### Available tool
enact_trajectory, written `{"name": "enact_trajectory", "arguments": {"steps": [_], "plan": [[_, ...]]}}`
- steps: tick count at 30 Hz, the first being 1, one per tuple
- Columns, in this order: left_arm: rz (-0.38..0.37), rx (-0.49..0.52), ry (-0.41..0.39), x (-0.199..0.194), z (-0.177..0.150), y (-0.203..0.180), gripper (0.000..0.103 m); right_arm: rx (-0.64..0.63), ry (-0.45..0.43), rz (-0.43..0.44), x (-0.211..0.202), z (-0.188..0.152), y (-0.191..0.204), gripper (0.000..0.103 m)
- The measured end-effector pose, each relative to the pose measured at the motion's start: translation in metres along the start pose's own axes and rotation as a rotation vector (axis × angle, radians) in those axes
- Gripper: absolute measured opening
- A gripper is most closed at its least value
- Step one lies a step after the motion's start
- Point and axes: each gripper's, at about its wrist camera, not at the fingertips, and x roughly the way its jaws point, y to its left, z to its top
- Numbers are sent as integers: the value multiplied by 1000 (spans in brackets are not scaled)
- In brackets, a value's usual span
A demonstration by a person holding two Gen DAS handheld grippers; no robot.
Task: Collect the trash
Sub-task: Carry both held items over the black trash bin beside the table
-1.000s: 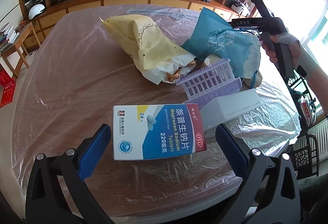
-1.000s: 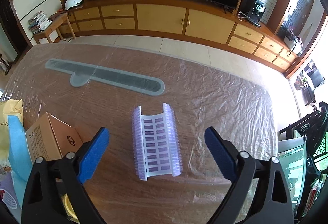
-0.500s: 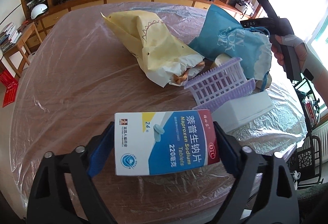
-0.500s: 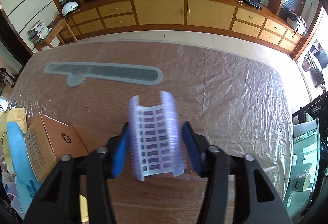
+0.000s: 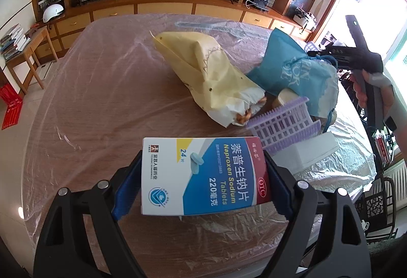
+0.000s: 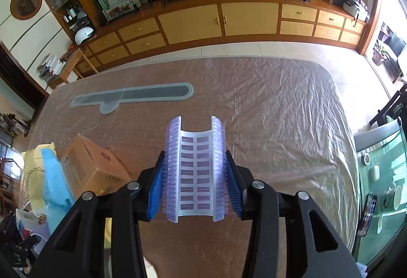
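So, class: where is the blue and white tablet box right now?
In the left wrist view, the tablet box sits low in the middle, clamped in the left gripper, just in front of a purple plastic tray.

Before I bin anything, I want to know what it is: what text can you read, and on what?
Medicine box, held in the left tongs:
"Naproxen Sodium Tablets"
"24"
"220"
"OTC"
Chinese characters, name and maker: not transcribed.
Blue bag: large letters, partly folded, unreadable.
Cardboard box: print too blurred.

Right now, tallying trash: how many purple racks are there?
2: one purple rack clamped in the right gripper, one on the table by the yellow bag; others may be hidden.
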Motion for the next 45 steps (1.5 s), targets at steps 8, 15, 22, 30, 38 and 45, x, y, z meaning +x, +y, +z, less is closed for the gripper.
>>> {"name": "enact_trajectory", "arguments": {"steps": [8, 15, 22, 30, 38, 45], "plan": [[-50, 17, -47, -14, 15, 9, 87, 45, -70, 49, -50, -25, 12, 42], [-134, 49, -91, -38, 22, 15, 87, 9, -132, 103, -109, -68, 56, 42], [-174, 145, -94, -59, 11, 3, 87, -40, -109, 189, -143, -127, 103, 42], [-192, 225, -88, -85, -30, -24, 87, -134, -16, 251, -153, -178, 127, 42], [-190, 267, -28, -98, -81, -62, 87, -213, 88, 297, -150, -234, 131, 42], [-169, 296, 38, -88, -117, -80, 87, -241, 167, 314, -137, -280, 132, 42]]}}
